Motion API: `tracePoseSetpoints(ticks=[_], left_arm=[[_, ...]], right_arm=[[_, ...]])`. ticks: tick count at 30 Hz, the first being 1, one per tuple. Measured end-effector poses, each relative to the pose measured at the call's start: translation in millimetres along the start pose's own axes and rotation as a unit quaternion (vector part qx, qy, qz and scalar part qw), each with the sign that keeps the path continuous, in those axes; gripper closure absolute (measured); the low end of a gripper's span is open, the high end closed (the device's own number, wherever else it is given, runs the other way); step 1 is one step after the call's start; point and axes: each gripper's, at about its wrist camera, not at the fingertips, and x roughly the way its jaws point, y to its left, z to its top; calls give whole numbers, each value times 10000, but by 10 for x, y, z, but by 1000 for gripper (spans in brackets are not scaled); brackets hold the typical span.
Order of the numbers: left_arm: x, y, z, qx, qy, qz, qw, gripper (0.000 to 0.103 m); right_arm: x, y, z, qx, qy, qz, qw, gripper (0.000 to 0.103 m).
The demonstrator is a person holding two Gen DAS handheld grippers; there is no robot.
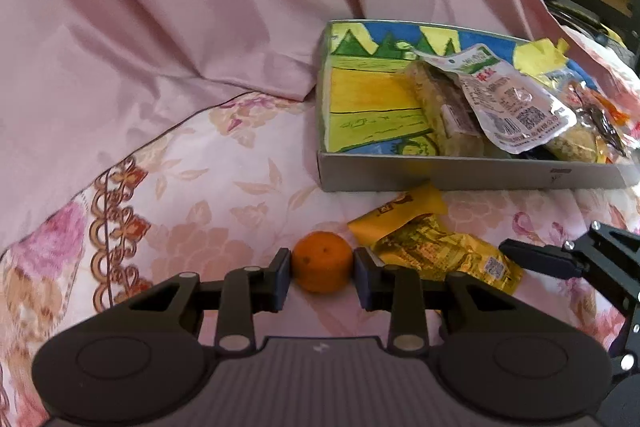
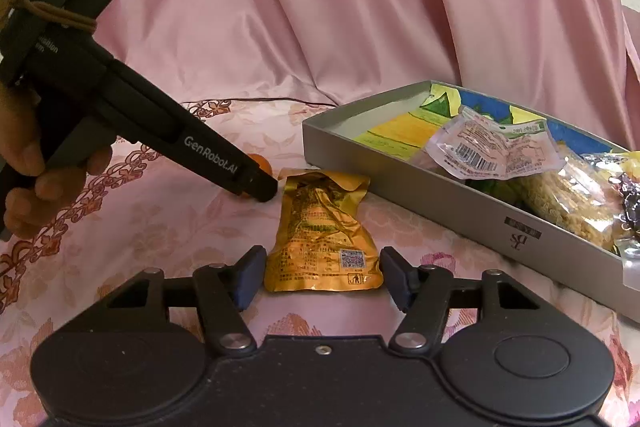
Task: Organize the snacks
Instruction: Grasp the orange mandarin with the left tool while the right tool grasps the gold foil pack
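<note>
My left jaws (image 1: 322, 273) press on the orange (image 1: 322, 261), which sits on the floral bedspread (image 1: 192, 187) just before the snack box (image 1: 460, 175). My right jaws (image 2: 323, 277) stand around the gold packet (image 2: 320, 239) beside that box; whether they touch it, I cannot tell.

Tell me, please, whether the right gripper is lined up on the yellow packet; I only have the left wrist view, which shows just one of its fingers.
Observer: Yes. The right gripper has one finger on each side of the gold packet, at its near end.
Operator: Thank you. Are the pads pressing on it?
Observer: Not that I can see; a sliver of bedspread shows between the left pad and the packet's edge.
Operator: Is anything crowding the packet?
Observer: The left gripper, held by a hand, reaches in from the left, and its tip sits just beside the packet's far left corner.
</note>
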Motion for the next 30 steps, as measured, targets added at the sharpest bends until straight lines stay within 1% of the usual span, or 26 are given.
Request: tracePoseSetpoints(ticks=[3,5,11,20,23,24,25,30], left_arm=[[-50,-13,-51,-241,-2,16,9997,67],[-101,-39,-90,-294,-7,33,9996,67],[-324,-235,-326,-86,-66,-64,9999,67],[-710,-539,-689,-191,-51,-440,9988,67],[-775,-616,-772,-151,-74,-351,9992,67],[-785,-632,-794,-149,-72,-273,9995,67],[-791,-635,-812,-180,-66,-226,9996,67],[-801,-566,-851,-459,-81,-149,9988,67]], right_arm=[[-44,28,-4,-83,86,-65,9999,40],[-104,43,-5,-135,172,-111,9997,40],[-418,10,-102,16,472,-256,9986,40],[-961,44,-393,241,749,-545,9954,39],[-1032,80,-451,266,725,-611,9951,35],[-1020,95,-458,218,714,-638,9952,30],[-1003,106,-462,162,684,-665,9953,27],[-889,103,-478,32,501,-766,9958,20]])
